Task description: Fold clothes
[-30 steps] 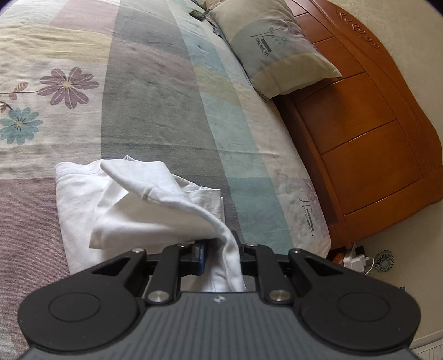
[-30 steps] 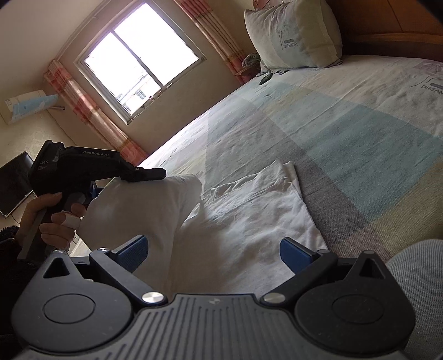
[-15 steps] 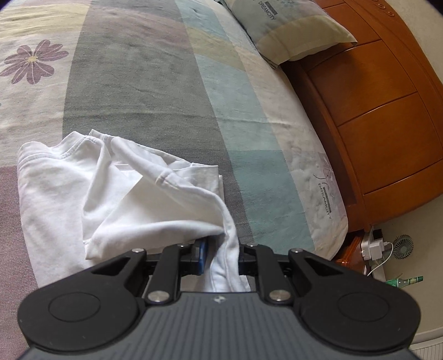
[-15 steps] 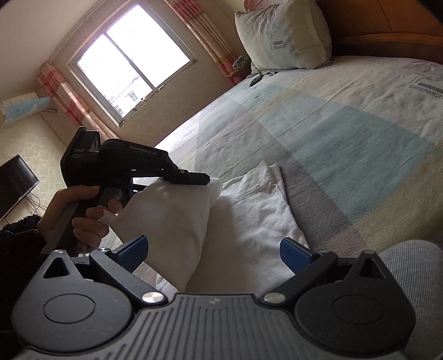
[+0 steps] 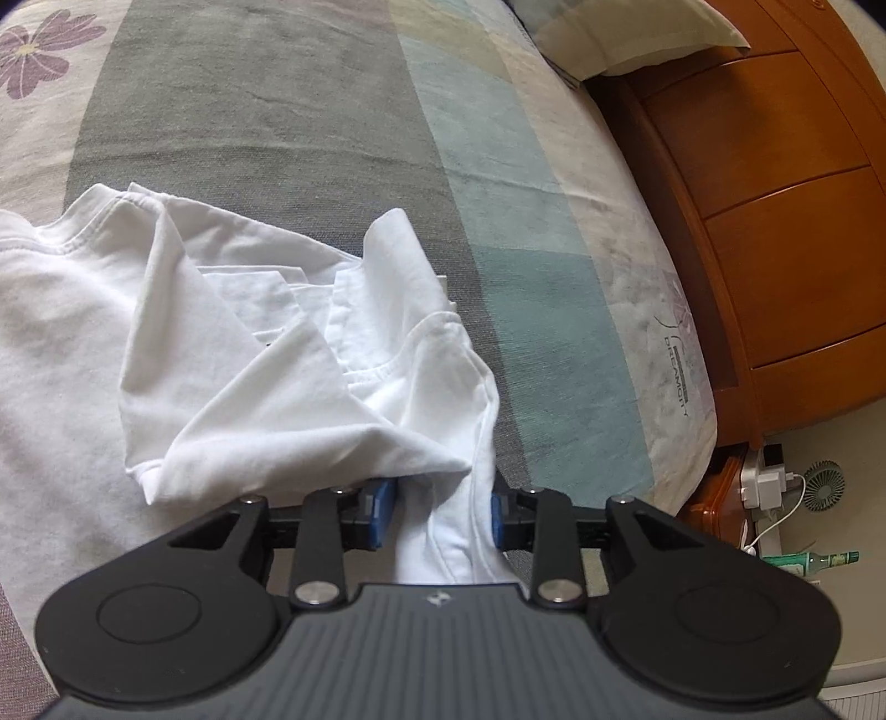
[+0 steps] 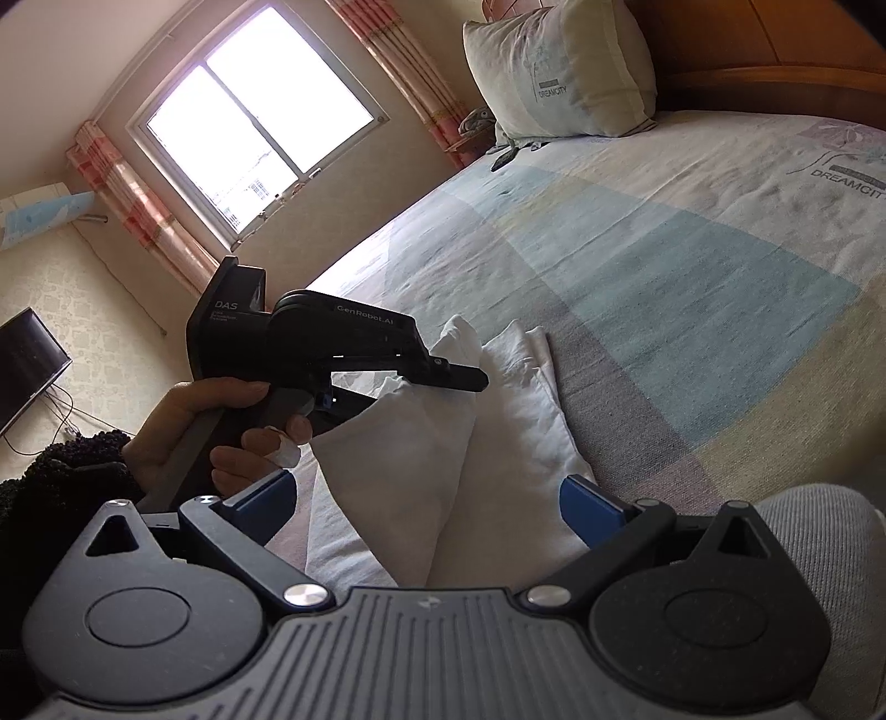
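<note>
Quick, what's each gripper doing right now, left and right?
Left gripper: jaws have just been opening, white shirt between them, pads no longer pressing.
Right gripper: open, holding nothing.

One white shirt (image 5: 232,332), one pillow (image 6: 559,72), two tongs (image 5: 437,512).

The white shirt (image 5: 288,354) runs off the left edge, the pillow (image 5: 637,33) is cut by the top edge, and the left gripper's (image 5: 437,512) fingertips hide under cloth.
</note>
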`<state>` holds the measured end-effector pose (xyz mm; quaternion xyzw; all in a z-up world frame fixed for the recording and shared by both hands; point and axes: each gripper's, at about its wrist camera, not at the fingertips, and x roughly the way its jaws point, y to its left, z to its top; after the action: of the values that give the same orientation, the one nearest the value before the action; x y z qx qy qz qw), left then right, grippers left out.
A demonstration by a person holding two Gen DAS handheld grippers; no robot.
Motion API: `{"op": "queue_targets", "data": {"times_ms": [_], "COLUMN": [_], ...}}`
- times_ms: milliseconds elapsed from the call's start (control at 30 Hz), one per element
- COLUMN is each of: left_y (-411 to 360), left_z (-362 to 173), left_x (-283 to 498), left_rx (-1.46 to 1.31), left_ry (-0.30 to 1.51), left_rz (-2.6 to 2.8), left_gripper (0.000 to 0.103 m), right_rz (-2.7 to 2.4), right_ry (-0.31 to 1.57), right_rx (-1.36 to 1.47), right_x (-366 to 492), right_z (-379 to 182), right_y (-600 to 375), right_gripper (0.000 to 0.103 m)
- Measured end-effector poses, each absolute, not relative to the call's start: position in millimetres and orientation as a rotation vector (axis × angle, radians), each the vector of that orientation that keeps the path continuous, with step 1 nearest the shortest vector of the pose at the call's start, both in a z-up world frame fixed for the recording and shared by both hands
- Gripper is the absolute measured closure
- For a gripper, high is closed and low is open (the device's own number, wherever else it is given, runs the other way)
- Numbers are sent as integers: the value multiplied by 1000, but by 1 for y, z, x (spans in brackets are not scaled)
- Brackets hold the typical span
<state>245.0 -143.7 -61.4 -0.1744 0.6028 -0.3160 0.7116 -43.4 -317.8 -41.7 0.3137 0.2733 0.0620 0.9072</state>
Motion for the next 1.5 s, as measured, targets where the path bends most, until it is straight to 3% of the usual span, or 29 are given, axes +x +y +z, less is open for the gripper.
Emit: {"op": "queue_targets", "data": {"times_ms": [167,567,767,967,1000,1067,1133,1367,1400,1433,1467,1500], "left_y": [-144,-129,-87,-52,-46,-39,-35,-37,-39,-42,-45,-48], "left_z": [-55,-36,-30,-38,-39,-40,-38,-31,-31,-32,-33,-34], "left_x": [246,230,183,127,120,108,99,87,87,87,86,85], "left_rx": [-435,-283,-43,39,23,3,9,40,44,53,64,74], "left_ry": [1310,1214,1048,942,936,920,904,844,847,851,850,850], "left_rz": [-761,-786,-723,-620,-599,-569,-560,-585,-591,-594,-597,-605], "left_gripper": [56,52,40,37,35,33,33,28,28,28,28,28], "right_rz": [123,122,132,182,191,188,165,163,164,159,153,148], "right_ry": [572,577,575,555,553,614,696,808,813,828,842,857], "right_rx": [652,636,613,492,456,402,388,362,351,336,320,305], "right_x": [-43,-42,-40,-25,-18,3,19,18,16,16,16,15], "right_z": [-44,-45,-45,-41,-40,-44,-54,-72,-73,-74,-76,-78], "right_y": [-318,-318,-319,-322,-321,-320,-322,-323,-321,-320,-318,-317], "right_gripper": [0,0,0,0,3,18,41,47,58,85,96,95]}}
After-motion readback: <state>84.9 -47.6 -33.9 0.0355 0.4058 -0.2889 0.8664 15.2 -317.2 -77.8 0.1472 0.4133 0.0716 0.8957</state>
